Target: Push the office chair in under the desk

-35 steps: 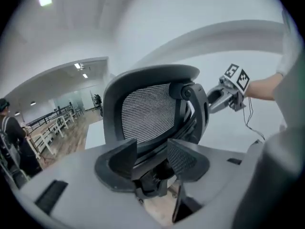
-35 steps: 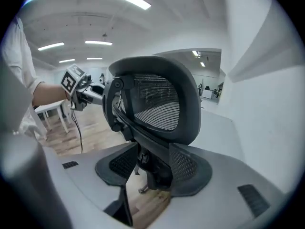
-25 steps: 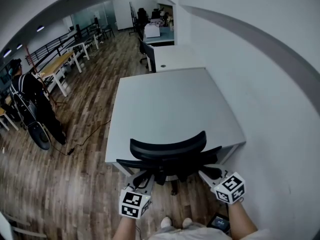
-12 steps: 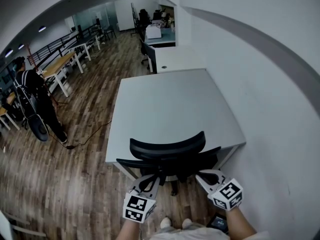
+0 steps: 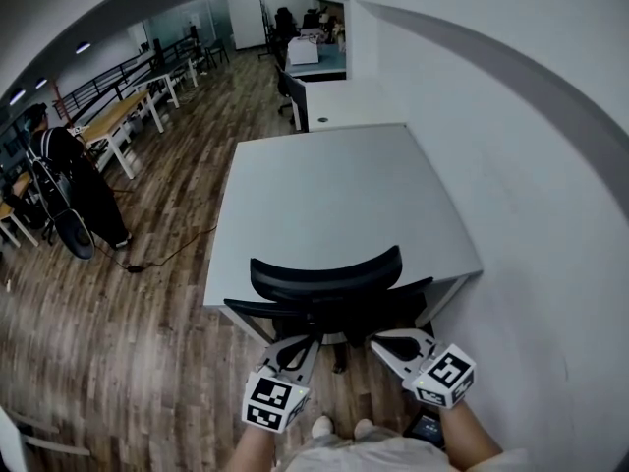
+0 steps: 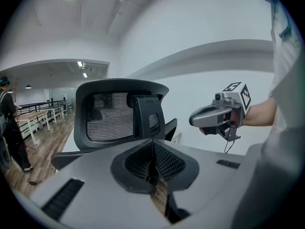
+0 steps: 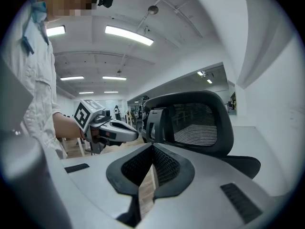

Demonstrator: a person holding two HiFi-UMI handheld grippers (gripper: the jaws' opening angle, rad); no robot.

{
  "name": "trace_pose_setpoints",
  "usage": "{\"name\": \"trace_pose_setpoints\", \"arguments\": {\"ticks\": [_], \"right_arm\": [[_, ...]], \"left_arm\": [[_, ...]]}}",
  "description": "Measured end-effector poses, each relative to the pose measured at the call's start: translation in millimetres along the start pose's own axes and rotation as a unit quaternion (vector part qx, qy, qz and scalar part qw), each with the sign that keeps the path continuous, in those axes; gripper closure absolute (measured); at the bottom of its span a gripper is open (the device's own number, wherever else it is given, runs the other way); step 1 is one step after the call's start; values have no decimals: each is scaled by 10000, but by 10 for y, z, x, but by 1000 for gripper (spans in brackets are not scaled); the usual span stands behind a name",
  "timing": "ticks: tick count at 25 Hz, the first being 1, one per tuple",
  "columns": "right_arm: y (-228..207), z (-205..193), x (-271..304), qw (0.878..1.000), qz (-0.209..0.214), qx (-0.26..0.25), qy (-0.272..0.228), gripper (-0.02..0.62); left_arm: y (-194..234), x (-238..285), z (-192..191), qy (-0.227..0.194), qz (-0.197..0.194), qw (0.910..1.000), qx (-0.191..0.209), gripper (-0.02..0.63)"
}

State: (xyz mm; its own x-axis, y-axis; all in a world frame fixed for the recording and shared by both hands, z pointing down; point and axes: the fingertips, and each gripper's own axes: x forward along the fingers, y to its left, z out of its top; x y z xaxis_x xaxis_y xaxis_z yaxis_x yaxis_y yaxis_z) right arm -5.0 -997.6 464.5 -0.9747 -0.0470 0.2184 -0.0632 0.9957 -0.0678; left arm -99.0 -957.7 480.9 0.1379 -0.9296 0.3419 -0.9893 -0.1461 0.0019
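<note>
The black mesh-backed office chair (image 5: 326,281) stands at the near edge of the grey desk (image 5: 334,200), its seat partly beneath the top. My left gripper (image 5: 304,345) and right gripper (image 5: 380,342) sit low behind the backrest, side by side and pointing at it. Both have just been closing and are now shut, with nothing between their jaws. In the left gripper view the backrest (image 6: 116,116) rises just beyond my shut jaws (image 6: 153,162), with the right gripper (image 6: 196,119) beside it. The right gripper view shows the backrest (image 7: 200,120) and the left gripper (image 7: 131,132). Whether either touches the chair I cannot tell.
A white wall (image 5: 521,214) runs close along the desk's right side. More desks (image 5: 344,104) and a dark chair (image 5: 288,101) continue beyond. A person in dark clothes (image 5: 64,185) stands far left on the wood floor, near a cable (image 5: 167,257). A dark object (image 5: 428,429) lies by my feet.
Both grippers have drawn inward toward the middle of the chair's back, and their jaws have gone from slightly apart to shut. The chair stays at the desk edge.
</note>
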Motion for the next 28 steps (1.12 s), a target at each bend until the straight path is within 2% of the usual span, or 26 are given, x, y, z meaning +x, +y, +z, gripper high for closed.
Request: {"name": "trace_pose_setpoints", "arguments": {"ticks": [11, 19, 24, 28], "right_arm": [[122, 244, -75, 9992, 385, -12, 56, 563], [112, 185, -46, 9990, 406, 157, 53, 563], [76, 263, -68, 9989, 396, 245, 70, 563], [67, 250, -22, 9989, 393, 247, 74, 563]], "left_arm": [[-205, 14, 198, -186, -382, 9991, 24, 598], [-216, 12, 265, -397, -670, 9965, -297, 603], [-263, 20, 339, -408, -979, 9929, -536, 604], [-288, 41, 259, -343, -1231, 9903, -545, 604]]}}
